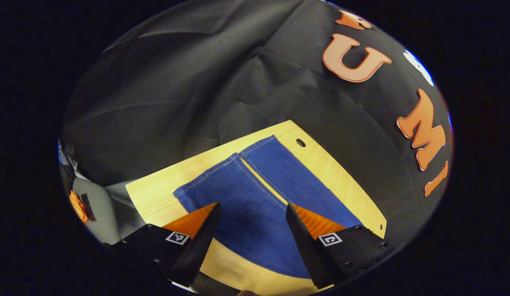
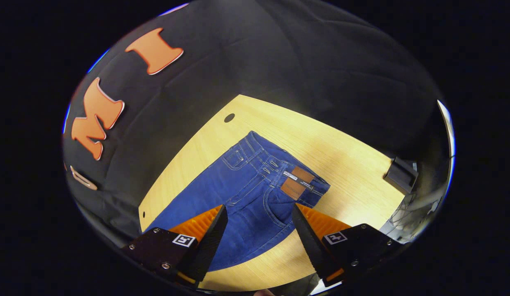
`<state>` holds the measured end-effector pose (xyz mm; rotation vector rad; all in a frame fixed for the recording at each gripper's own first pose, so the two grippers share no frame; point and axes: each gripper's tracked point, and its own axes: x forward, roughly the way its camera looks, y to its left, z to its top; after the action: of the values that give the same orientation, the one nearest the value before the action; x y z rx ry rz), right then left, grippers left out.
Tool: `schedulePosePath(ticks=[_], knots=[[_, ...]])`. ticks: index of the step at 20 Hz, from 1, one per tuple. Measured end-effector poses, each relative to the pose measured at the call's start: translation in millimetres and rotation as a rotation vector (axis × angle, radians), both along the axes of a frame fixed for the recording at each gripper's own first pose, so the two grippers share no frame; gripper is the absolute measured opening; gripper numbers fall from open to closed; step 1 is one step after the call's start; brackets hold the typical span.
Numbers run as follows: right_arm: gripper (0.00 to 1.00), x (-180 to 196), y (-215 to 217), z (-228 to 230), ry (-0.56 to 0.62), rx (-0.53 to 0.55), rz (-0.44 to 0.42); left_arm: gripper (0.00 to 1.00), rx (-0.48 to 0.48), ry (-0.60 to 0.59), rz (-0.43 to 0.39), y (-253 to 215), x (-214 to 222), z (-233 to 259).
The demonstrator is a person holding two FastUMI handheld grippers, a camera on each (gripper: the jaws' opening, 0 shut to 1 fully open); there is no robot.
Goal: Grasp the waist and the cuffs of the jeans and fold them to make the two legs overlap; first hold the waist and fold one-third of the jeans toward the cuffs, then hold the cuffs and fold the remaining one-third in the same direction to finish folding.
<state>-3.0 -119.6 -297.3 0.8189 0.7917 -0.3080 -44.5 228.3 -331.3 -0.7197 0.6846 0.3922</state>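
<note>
In the left gripper view, the left claw (image 1: 252, 209) hangs released above the jeans (image 1: 255, 193), whose cuffs (image 1: 238, 158) lie toward the desk's (image 1: 156, 193) far edge.

In the right gripper view, the right claw (image 2: 259, 211) is released over the waist (image 2: 279, 168), the jeans lying flat on the desk.

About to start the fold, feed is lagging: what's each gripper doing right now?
Left gripper: open, holding nothing, above the cuff end of the jeans.
Right gripper: open, holding nothing, above the waist end.
</note>
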Motion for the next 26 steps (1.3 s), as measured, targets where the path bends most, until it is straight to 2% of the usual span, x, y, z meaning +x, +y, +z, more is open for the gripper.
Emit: schedulePosePath(ticks=[3,6,10,13,14,16,17,19,22,26], knots=[[0.98,-2,-1,-20,0.037,0.12,-0.059,0.97,-0.122,0.038,0.028,1,-9,-21],[0.98,-5,-6,-40,0.075,0.196,-0.108,0.98,-0.173,0.092,0.03,1,-15,-36],[0.98,-9,-9,-62,0.13,0.217,-0.122,0.98,-0.225,0.123,0.05,10,-25,-53],[0.98,-9,-4,-74,0.157,0.257,-0.129,1.0,-0.294,0.151,0.097,18,-32,-68],[0.98,-9,-3,-78,0.161,0.265,-0.132,0.95,-0.315,0.163,0.113,22,-36,-72],[0.98,-8,-2,-83,0.166,0.274,-0.136,0.98,-0.357,0.161,0.146,30,-40,-78],[0.98,-8,-1,-85,0.168,0.276,-0.135,1.0,-0.379,0.154,0.166,33,-43,-82],[0.98,-8,1,-88,0.17,0.298,-0.138,0.98,-0.437,0.146,0.192,38,-45,-89],[0.98,1,-1,-89,0.152,0.325,-0.158,0.97,-0.518,0.069,0.223,48,-36,-91],[0.95,7,1,-90,0.155,0.299,-0.134,0.93,-0.535,0.046,0.21,49,-17,-94]])
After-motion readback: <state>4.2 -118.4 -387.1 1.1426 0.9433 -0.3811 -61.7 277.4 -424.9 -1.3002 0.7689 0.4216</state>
